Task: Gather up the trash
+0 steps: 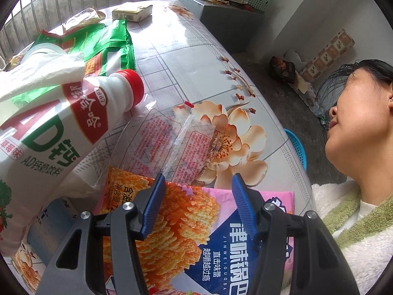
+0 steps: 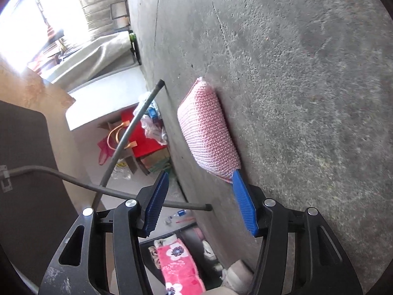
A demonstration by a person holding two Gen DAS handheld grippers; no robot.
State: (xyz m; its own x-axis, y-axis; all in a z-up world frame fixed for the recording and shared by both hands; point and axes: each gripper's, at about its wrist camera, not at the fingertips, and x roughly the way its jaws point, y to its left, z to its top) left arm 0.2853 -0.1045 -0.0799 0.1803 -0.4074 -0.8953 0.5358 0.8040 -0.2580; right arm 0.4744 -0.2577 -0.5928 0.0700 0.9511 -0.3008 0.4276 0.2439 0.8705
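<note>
Left tongs (image 1: 196, 184) part-open, empty, above pink snack packet (image 1: 221, 233) on worktop (image 1: 184, 56); lower squarely over packet edge, then close. Right tongs (image 2: 200, 184) part-open, empty, beside pink basket (image 2: 208, 127) on floor (image 2: 307, 73)

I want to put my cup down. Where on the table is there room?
The free stretch of table runs between the green packet and the far right edge, up toward the small box. Near the bottle, clear wrapper and pink snack bag it is crowded.
</note>
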